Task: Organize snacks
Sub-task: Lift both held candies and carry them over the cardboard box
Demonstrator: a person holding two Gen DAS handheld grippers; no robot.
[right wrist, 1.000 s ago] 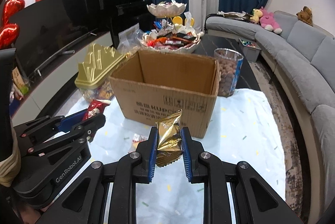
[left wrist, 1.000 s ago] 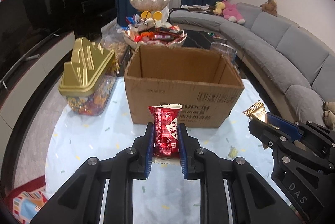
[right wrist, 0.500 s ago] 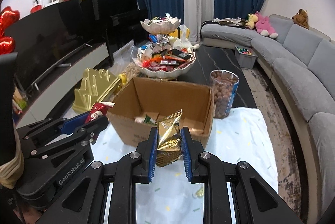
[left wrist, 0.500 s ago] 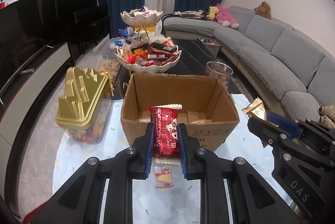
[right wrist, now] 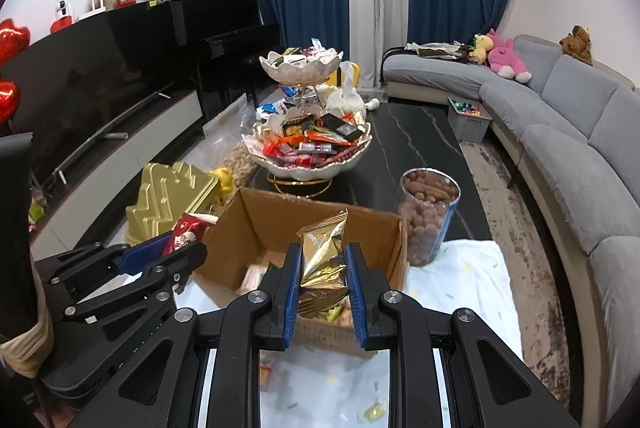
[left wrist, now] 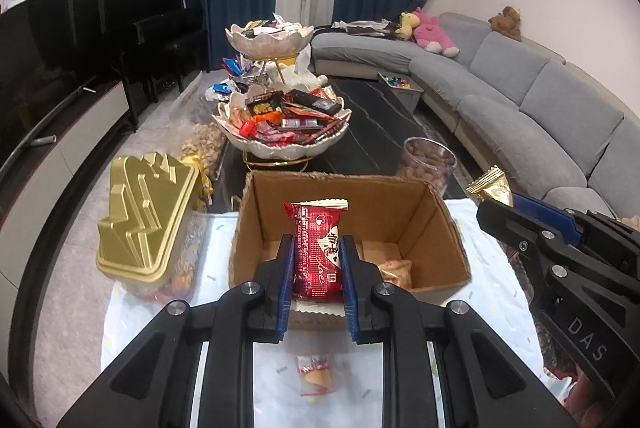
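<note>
My left gripper is shut on a red snack packet and holds it upright above the near wall of an open cardboard box. My right gripper is shut on a gold snack packet, also above the box. Several wrapped snacks lie inside the box. The gold packet shows at the right of the left wrist view, and the red packet at the left of the right wrist view.
A gold-lidded candy jar stands left of the box. A clear jar of brown snacks stands at its right. A two-tier bowl stand of sweets is behind. A small wrapped snack lies on the pale cloth.
Both grippers have risen and moved forward with their packets, from in front of the box to above its opening. The box interior now shows.
</note>
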